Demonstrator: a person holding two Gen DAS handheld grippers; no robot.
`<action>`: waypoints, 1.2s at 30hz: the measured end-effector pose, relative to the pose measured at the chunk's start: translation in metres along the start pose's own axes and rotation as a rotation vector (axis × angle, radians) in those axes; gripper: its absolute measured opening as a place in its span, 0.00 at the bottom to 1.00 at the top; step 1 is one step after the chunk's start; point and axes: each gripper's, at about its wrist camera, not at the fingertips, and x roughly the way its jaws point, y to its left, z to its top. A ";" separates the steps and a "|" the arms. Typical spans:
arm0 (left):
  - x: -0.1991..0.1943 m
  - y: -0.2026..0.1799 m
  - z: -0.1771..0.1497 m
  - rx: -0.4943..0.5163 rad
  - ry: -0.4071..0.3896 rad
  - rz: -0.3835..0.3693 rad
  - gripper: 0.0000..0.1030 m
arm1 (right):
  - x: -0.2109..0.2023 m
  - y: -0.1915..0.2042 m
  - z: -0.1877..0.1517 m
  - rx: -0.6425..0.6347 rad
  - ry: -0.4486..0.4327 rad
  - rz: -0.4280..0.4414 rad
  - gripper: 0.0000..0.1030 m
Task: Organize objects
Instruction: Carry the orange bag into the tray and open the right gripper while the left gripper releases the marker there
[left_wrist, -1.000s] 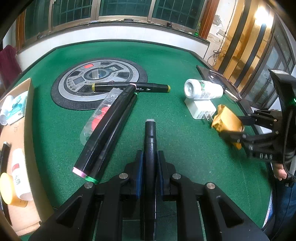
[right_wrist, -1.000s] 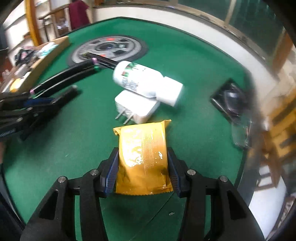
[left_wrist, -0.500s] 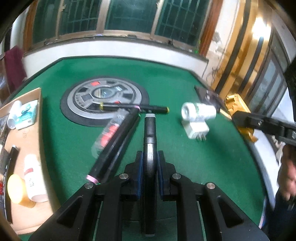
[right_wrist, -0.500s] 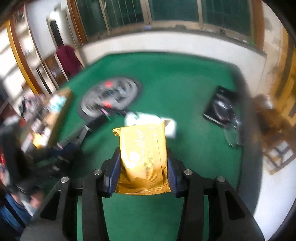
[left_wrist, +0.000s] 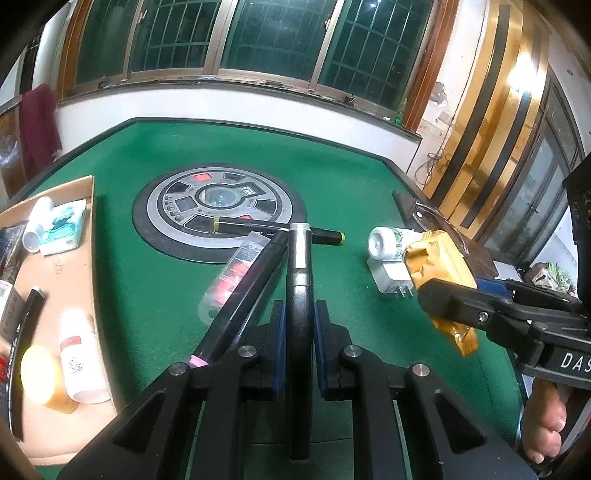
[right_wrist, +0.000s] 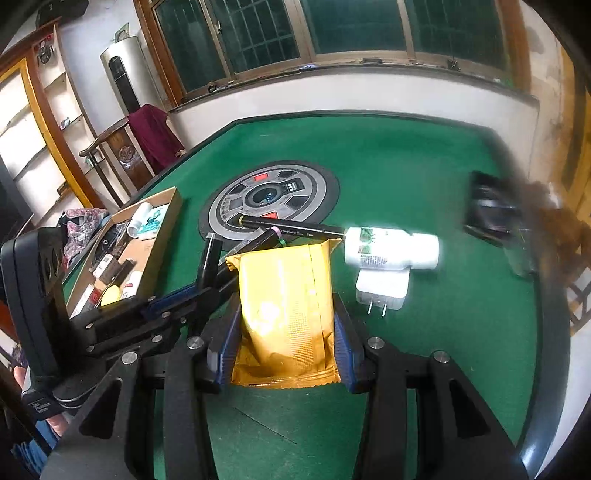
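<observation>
currently a dark marker pen (left_wrist: 299, 280) is clamped between the pads of the left gripper (left_wrist: 299, 325), its grey tip pointing away over the green table (left_wrist: 147, 280). a yellow snack packet (right_wrist: 286, 306) is pinched at both sides by the right gripper (right_wrist: 284, 332) and is held clear above the felt. two long black markers (left_wrist: 243, 295) are seen lying side by side just left of the held pen, over a clear plastic packet (left_wrist: 231, 277). a white bottle (right_wrist: 391, 247) is seen on its side, touching a white plug adapter (right_wrist: 382, 288). a cardboard tray (left_wrist: 70, 258) of small items is seen at the left table edge, well apart from the packet.
</observation>
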 end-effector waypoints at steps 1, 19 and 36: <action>0.000 0.000 0.000 0.002 -0.002 0.004 0.11 | 0.000 -0.001 0.000 0.006 -0.002 0.002 0.41; -0.004 0.012 -0.005 -0.083 -0.001 -0.023 0.11 | -0.003 -0.008 -0.001 0.067 0.003 0.031 0.41; -0.032 0.027 -0.015 -0.137 -0.044 -0.020 0.11 | 0.000 -0.013 -0.003 0.084 0.008 0.026 0.41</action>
